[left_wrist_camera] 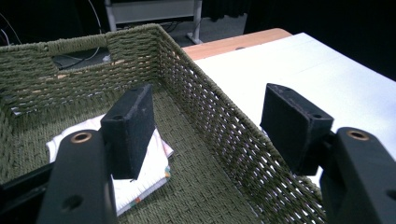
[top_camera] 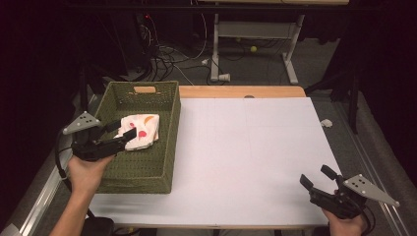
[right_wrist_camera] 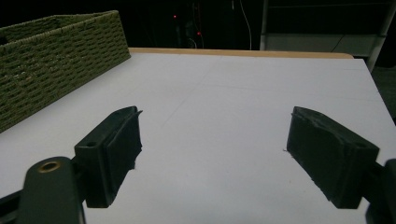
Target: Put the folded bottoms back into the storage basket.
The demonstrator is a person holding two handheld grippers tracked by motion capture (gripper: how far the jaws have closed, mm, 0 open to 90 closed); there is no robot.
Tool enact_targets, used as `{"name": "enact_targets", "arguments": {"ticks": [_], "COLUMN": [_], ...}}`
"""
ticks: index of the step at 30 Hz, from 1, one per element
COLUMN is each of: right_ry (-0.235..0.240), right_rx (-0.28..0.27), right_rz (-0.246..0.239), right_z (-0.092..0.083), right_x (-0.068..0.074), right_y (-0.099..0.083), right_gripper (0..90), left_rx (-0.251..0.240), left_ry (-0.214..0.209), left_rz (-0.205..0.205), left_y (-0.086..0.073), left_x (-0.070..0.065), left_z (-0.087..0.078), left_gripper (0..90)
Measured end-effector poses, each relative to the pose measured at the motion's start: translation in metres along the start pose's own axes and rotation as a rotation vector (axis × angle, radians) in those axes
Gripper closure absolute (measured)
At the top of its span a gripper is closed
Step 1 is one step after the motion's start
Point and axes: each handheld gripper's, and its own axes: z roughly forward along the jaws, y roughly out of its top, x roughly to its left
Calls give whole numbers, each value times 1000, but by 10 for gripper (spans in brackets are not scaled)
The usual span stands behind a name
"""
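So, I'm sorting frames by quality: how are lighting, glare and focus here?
High view: white table bright, surroundings nearly black. Left gripper view: table glares white, basket weave sharp, near jaws soft. Right gripper view: dim, jaws dark, no glare.

Basket (top_camera: pixel 167 147): coarse olive cord, woven rough and matt, with open gaps seen in the wall (left_wrist_camera: pixel 219 126). Folded cloth (top_camera: pixel 142 129): soft white fabric, printed in red and orange, matt. Surface (top_camera: pixel 246 157): covered by a smooth, matt white sheet; a pale wood edge (top_camera: pixel 241 92) is left exposed. Left tongs (top_camera: pixel 123 132) and right tongs (top_camera: pixel 315 178): matt black plastic, pads (right_wrist_camera: pixel 327 154) faintly textured; grey plate (top_camera: pixel 81 123) smooth.
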Motion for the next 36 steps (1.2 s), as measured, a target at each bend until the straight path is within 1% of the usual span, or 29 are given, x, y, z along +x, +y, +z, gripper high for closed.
{"name": "enact_targets", "arguments": {"ticks": [4,8,14,25,30,32,36], "right_ry": [3,2,1,0,-1,-1,-2], "right_rx": [1,3,3,0,1,1,0], "right_rz": [-8,-4,-3,-1,-1,-2,-2], "right_z": [1,2,2,2,2,2,2], "right_x": [0,0,0,0,0,0,0], "right_y": [0,1,1,1,1,1,1], "right_gripper": [184,184,183,184,184,184,184], "left_rx": [-16,-27,-19,-40,-38,-40,-45], "left_ry": [-3,-5,0,1,8,10,17], "left_rz": [-4,-14,-21,-27,-23,-27,-28], "left_y": [-8,-17,-27,-34,-37,-38,-41], "left_x": [-2,-2,-1,-3,-3,-3,-3], "left_z": [-4,-7,-9,-16,-18,-19,-21], "left_gripper": [333,333,333,332,332,310,308]}}
